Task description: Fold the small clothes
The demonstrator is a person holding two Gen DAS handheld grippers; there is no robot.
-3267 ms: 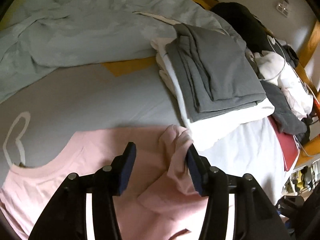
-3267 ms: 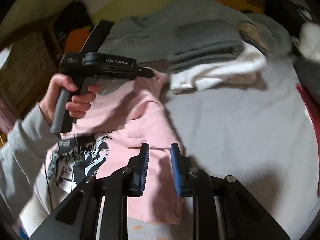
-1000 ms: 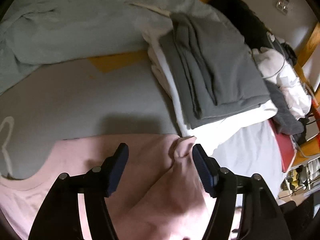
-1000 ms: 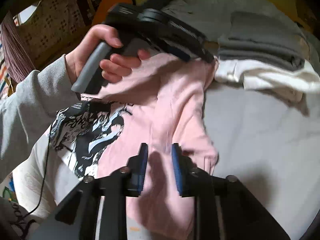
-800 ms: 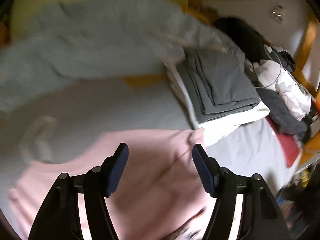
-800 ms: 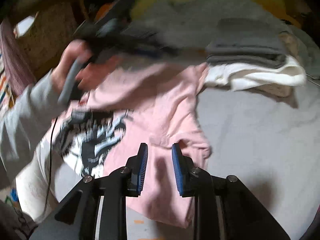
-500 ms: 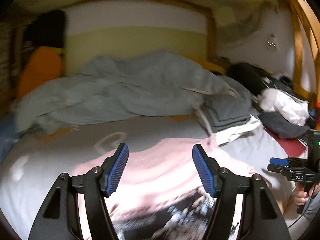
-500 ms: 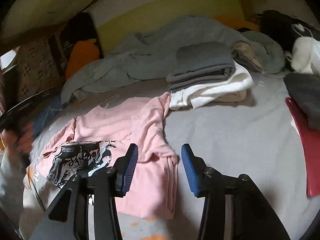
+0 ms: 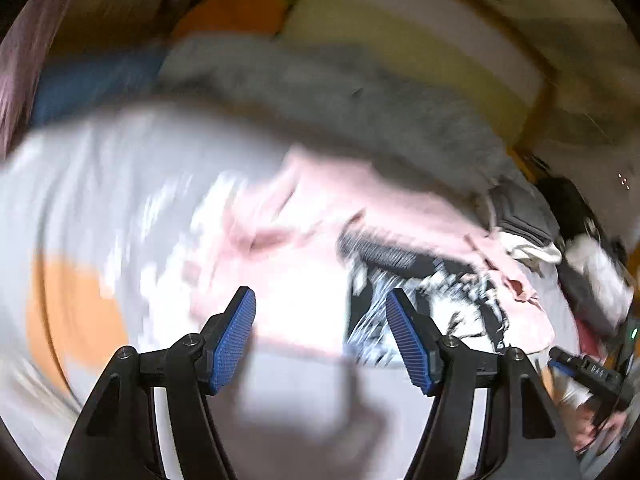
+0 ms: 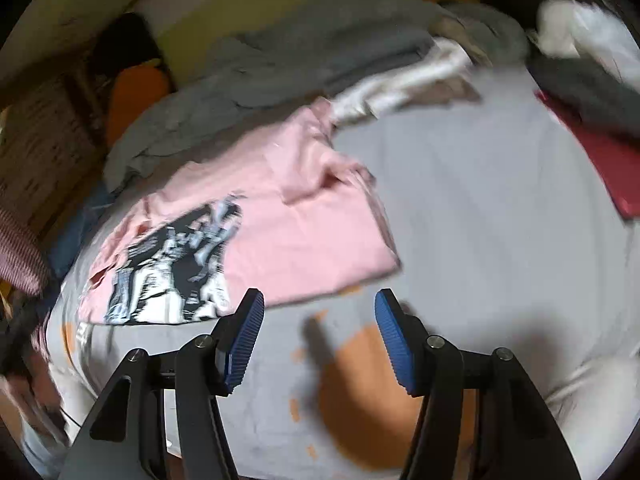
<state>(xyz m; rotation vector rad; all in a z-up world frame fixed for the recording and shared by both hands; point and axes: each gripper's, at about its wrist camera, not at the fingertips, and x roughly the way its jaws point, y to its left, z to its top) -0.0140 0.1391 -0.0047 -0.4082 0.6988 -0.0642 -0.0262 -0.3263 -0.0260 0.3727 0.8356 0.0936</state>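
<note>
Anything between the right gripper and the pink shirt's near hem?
Nothing visible. The right gripper, jaws just opened and empty, hovers over bare grey sheet; the pink shirt lies flat just beyond its fingertips, hem exposed. The folded stack sits farther back, out of the path.

- Location type: a bedroom in a home.
- A bed with a grey sheet is filling most of both views.
- A rumpled grey duvet is lying along the far side of the bed, against a pale yellow wall.
- A stack of folded clothes is sitting on the sheet.
- A pink T-shirt with a black-and-white print is lying spread on the sheet.
- Loose dark and white garments are lying piled at the bed's right side.
- An orange cushion is resting at the far left corner.
</note>
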